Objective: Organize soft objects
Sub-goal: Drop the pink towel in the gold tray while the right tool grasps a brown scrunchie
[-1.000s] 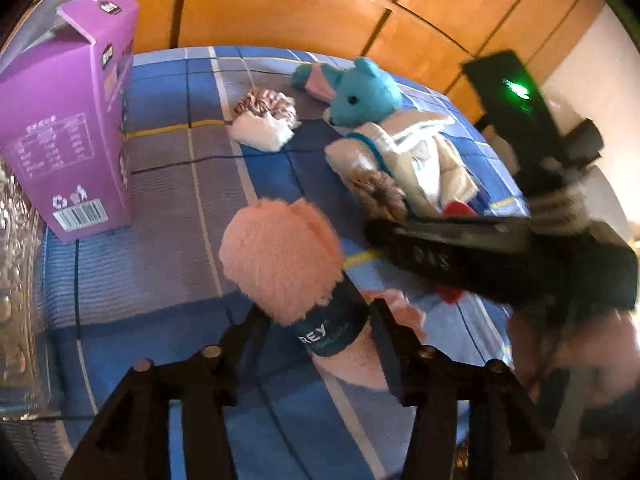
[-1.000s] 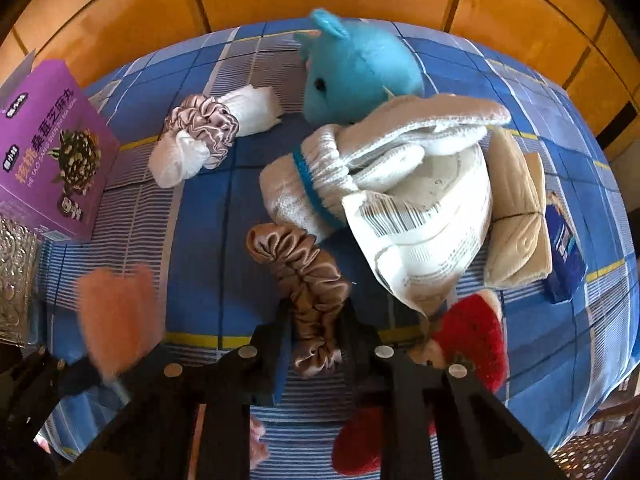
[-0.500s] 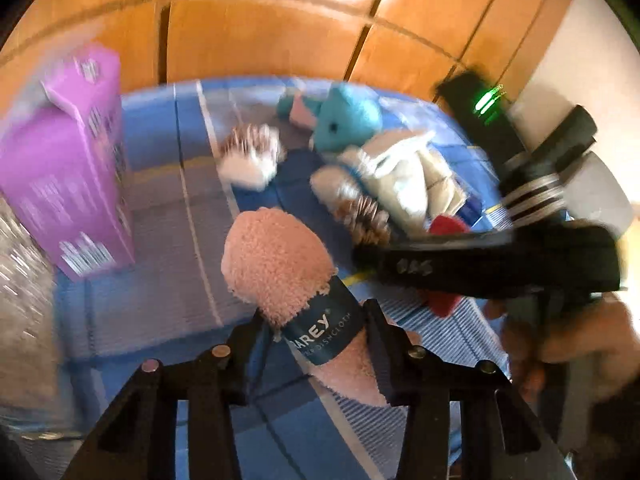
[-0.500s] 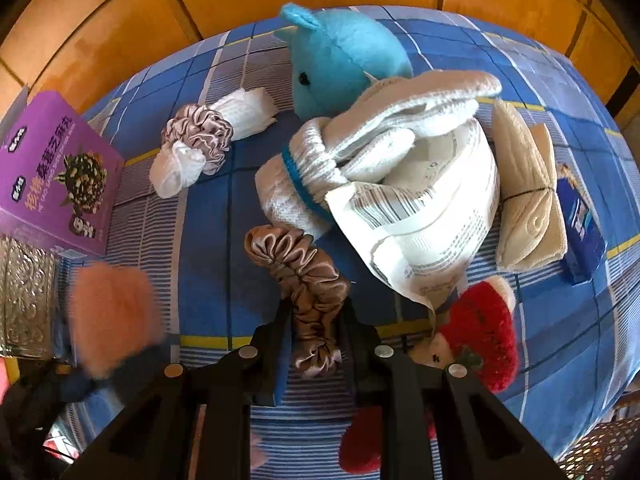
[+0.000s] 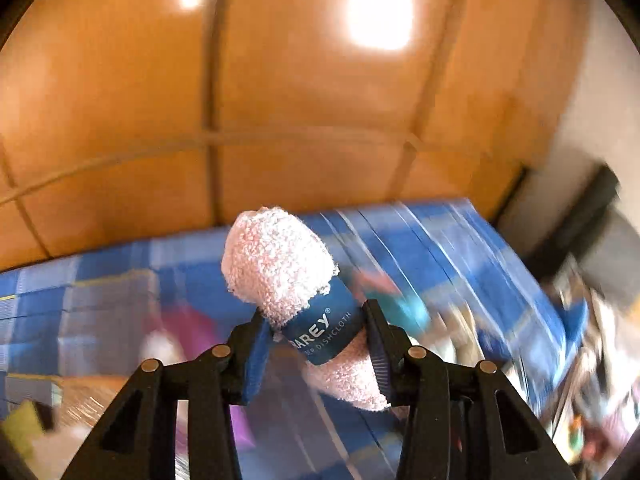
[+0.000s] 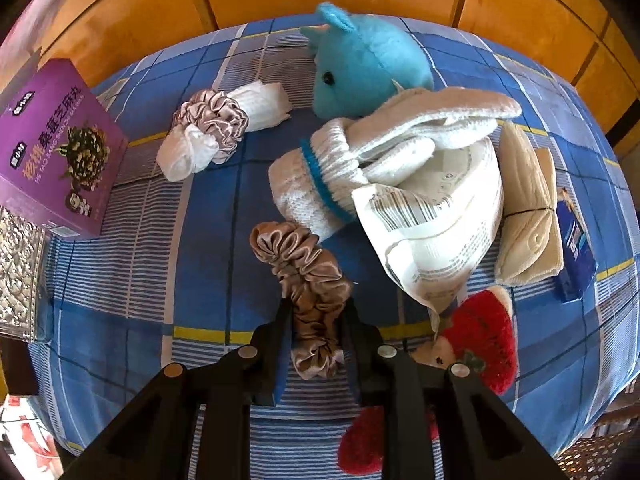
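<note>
My left gripper point(image 5: 316, 316) is shut on a rolled pink dishcloth point(image 5: 276, 264) with a dark blue paper band, held up in the air above the blurred blue checked tablecloth point(image 5: 440, 248). In the right wrist view my right gripper point(image 6: 316, 312) points down at the table with a brown satin scrunchie point(image 6: 296, 256) between its fingers. Its jaws are opening slightly, and the pads still touch the scrunchie. The scrunchie lies on the tablecloth point(image 6: 132, 280).
A blue plush toy point(image 6: 368, 68), a white knit bundle with a paper label point(image 6: 420, 184), a white cloth in a grey scrunchie point(image 6: 216, 128), folded beige cloth point(image 6: 528, 216), a red strawberry plush point(image 6: 484, 344) and a purple box point(image 6: 52, 152) lie on the table. Wooden panels point(image 5: 300, 100) rise behind.
My left gripper has lifted the pink dishcloth off the table, and its view has swung up to the wooden wall. The pink roll has left the right wrist view. The right gripper stayed put.
</note>
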{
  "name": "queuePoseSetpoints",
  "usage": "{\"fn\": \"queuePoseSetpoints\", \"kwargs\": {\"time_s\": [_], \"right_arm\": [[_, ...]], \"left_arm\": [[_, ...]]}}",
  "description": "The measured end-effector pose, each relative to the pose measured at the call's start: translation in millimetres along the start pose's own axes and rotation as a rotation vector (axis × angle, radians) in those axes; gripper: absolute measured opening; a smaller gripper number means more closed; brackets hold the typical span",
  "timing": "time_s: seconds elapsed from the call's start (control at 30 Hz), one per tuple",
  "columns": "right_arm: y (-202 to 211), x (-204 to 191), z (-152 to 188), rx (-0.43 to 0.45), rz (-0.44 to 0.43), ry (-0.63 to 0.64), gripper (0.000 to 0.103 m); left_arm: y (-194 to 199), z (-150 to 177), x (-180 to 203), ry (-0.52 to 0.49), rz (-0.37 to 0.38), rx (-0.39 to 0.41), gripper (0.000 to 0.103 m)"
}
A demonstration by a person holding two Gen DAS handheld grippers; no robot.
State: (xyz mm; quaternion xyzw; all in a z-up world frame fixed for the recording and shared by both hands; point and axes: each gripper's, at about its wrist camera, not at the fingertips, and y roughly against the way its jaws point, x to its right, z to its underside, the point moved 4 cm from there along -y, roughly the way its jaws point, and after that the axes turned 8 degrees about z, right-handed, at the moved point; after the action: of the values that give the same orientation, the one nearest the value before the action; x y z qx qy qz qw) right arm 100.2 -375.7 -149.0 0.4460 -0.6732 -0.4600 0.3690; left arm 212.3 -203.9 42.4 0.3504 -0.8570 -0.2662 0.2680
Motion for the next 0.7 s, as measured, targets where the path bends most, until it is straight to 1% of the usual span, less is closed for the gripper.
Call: {"fn": "queuePoseSetpoints", "kwargs": {"time_s": [0.07, 0.13, 0.23, 0.27, 0.37, 0.47, 0.5, 0.6, 0.67, 0.7], "right_arm": [[1.5, -4.5, 0.6, 0.006, 0.017, 0.017, 0.023], [1.9, -6.2, -0.2, 0.009, 0.027, 0.027, 0.023], [2.2, -14.3, 1.9, 0.015, 0.039, 0.035, 0.024], [2.3, -15.5, 2.3, 0.017, 0.042, 0.037, 0.024], [5.4, -19.4, 2.0, 0.019, 0.050, 0.042, 0.024], [-2.5, -30.7, 7.1, 0.032, 0.067, 0.058, 0.024], [-1.8, -34.0, 7.9, 0.039, 0.078, 0.069, 0.024], [1.5, -44.1, 11.5, 0.055, 0.104, 0.096, 0.023], [2.5, -48.1, 13.0, 0.060, 0.107, 0.098, 0.024], [3.1, -50.2, 13.6, 0.062, 0.108, 0.096, 0.024]], "left_arm": [[17.4, -17.5, -25.0, 0.033, -0.051, 0.051, 0.045], [40.1, -27.1, -56.2, 0.066, -0.106, 0.105, 0.045], [84.7, -19.8, -110.2, 0.117, -0.216, 0.162, 0.045], [93.1, -14.5, -121.6, 0.133, -0.231, 0.169, 0.045], [133.4, 22.3, -161.7, 0.184, -0.302, 0.194, 0.045], [168.9, 72.3, -193.2, 0.244, -0.344, 0.209, 0.045], [182.5, 94.6, -203.1, 0.273, -0.362, 0.212, 0.046], [207.2, 151.5, -223.2, 0.353, -0.391, 0.206, 0.046], [213.2, 183.4, -229.8, 0.392, -0.399, 0.189, 0.046], [210.9, 203.1, -232.5, 0.411, -0.399, 0.166, 0.046]]}}
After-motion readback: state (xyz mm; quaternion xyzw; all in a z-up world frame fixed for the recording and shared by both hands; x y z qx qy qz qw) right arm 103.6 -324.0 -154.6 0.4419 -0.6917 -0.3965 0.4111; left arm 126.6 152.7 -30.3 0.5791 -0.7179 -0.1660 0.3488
